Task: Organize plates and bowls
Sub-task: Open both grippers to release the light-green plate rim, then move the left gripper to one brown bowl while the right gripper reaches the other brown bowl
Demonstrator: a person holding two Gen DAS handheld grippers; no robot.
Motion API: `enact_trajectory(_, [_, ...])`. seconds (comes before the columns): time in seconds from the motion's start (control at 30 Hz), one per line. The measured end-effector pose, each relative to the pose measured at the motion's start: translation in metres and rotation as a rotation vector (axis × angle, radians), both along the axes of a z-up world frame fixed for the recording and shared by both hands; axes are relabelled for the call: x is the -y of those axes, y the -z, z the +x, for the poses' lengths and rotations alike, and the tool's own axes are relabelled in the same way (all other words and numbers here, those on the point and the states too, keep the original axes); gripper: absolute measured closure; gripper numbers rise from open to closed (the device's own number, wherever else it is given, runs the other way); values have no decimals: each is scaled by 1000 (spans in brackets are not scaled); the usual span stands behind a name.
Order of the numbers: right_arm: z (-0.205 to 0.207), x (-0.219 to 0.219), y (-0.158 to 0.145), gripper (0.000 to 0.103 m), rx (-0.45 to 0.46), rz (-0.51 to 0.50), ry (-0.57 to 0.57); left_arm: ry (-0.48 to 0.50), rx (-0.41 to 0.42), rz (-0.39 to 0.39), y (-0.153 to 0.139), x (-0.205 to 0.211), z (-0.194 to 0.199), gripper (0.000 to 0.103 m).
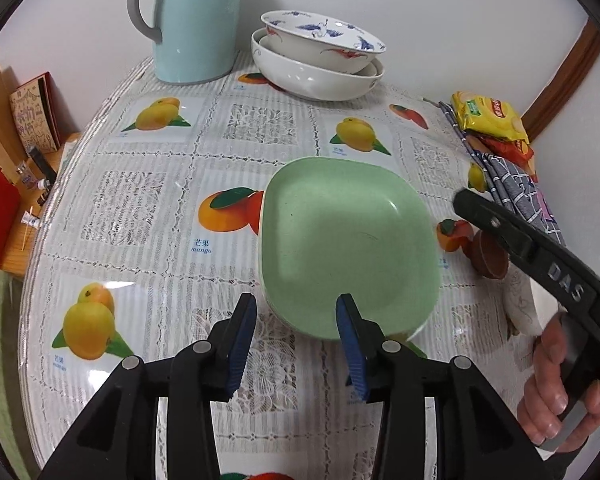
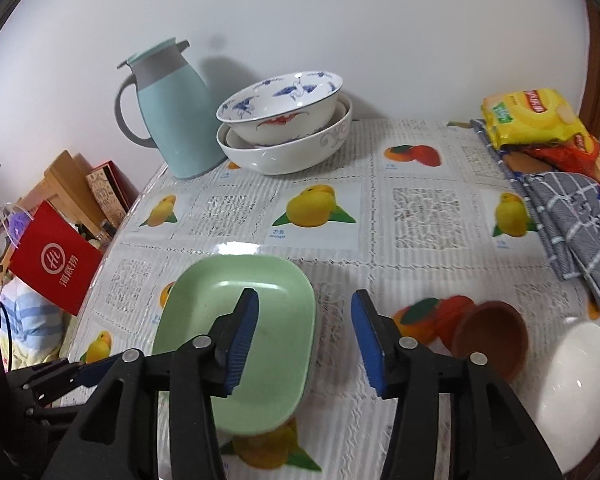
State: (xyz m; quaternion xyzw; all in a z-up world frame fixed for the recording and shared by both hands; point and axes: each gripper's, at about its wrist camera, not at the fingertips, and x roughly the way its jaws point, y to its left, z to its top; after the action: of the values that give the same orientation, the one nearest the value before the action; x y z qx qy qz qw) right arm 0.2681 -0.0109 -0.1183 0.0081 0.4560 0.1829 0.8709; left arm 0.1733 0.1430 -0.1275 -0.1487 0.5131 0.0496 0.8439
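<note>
A pale green square plate (image 1: 348,240) lies on the fruit-print tablecloth and seems to top a stack of like plates. My left gripper (image 1: 296,320) is open at its near edge, and the plate's near corner lies between the pads without being pressed. My right gripper (image 2: 304,320) is open over the plate's (image 2: 220,300) right rim, with no pad pressing on it. A crane-patterned bowl (image 2: 284,100) is nested in a larger white bowl (image 2: 292,152) at the back. A small brown bowl (image 2: 492,332) and a white bowl (image 2: 576,384) lie at the right.
A teal thermos jug (image 2: 172,120) stands by the wall beside the nested bowls. Snack packets (image 2: 536,120) and a grey checked cloth (image 2: 572,220) lie along the right side. Beyond the table's left edge are a red bag (image 2: 56,264) and boxes.
</note>
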Motion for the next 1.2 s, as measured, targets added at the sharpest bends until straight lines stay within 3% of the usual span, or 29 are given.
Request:
enact_trajectory(0.33, [-59,57,-32,47,113,-86,108,41,89,48,-38,37,-21,64])
enact_trajectory(0.7, [-116,156,-64,47,181,0,282,144,178,103,-72,110,-36,64])
enact_trajectory(0.83, [-133,197,-69,47,203,-20,376,180,196,113,-78,136,-37,64])
enact_trajectory(1.2, [-156,283,-42,41,108,-123,535,256,225,103,-68,200,-23,63])
